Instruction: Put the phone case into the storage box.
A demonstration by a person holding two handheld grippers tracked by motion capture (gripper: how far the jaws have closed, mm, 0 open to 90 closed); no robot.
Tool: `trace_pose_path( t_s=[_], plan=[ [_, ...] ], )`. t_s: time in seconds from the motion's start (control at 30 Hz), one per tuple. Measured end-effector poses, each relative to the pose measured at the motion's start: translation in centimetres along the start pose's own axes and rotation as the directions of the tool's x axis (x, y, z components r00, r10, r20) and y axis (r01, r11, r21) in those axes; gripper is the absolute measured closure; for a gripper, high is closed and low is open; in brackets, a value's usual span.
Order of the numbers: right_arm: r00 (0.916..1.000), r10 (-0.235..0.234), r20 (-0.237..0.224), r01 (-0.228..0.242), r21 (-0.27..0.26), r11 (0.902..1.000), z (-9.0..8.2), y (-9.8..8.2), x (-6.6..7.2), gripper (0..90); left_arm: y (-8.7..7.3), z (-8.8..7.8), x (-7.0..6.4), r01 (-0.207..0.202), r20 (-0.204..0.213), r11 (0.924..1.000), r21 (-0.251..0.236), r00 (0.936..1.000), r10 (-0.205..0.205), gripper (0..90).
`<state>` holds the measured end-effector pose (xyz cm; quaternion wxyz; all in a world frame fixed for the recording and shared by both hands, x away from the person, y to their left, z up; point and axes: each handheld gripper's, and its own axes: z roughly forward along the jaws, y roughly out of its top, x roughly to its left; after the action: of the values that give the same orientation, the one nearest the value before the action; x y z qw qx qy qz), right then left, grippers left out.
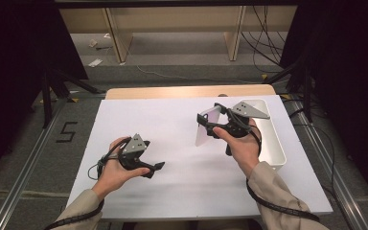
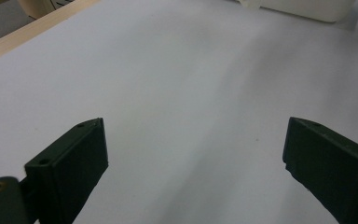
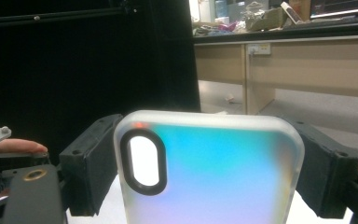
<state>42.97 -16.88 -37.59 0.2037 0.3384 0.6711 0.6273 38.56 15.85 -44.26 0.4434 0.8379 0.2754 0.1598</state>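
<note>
Right gripper (image 1: 210,125) clamped phone case (image 1: 206,127) upright, bin (image 1: 273,143) at 3 o'clock; left gripper (image 1: 155,167) gaped empty; next probably handover or bin drop

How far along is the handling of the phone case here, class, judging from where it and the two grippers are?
Done: the right gripper has the phone case clamped between its jaws, raised off the white board.
In hand: it is held upright beside the white tray.
Left: setting it down; the left gripper is open over the board.
</note>
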Motion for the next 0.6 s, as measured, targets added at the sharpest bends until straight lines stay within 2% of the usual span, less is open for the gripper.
trace_pose_path(
  t_s=[0.6],
  plan=[
    [0.9989, 0.004, 0.046, -0.003, -0.023, 0.9997, -1.0, 0.8, -1.3, 18.7, 0.0, -0.1, 0.1, -0.001, -0.008, 1.0, 0.007, 1.0, 0.001, 7.0]
  ],
)
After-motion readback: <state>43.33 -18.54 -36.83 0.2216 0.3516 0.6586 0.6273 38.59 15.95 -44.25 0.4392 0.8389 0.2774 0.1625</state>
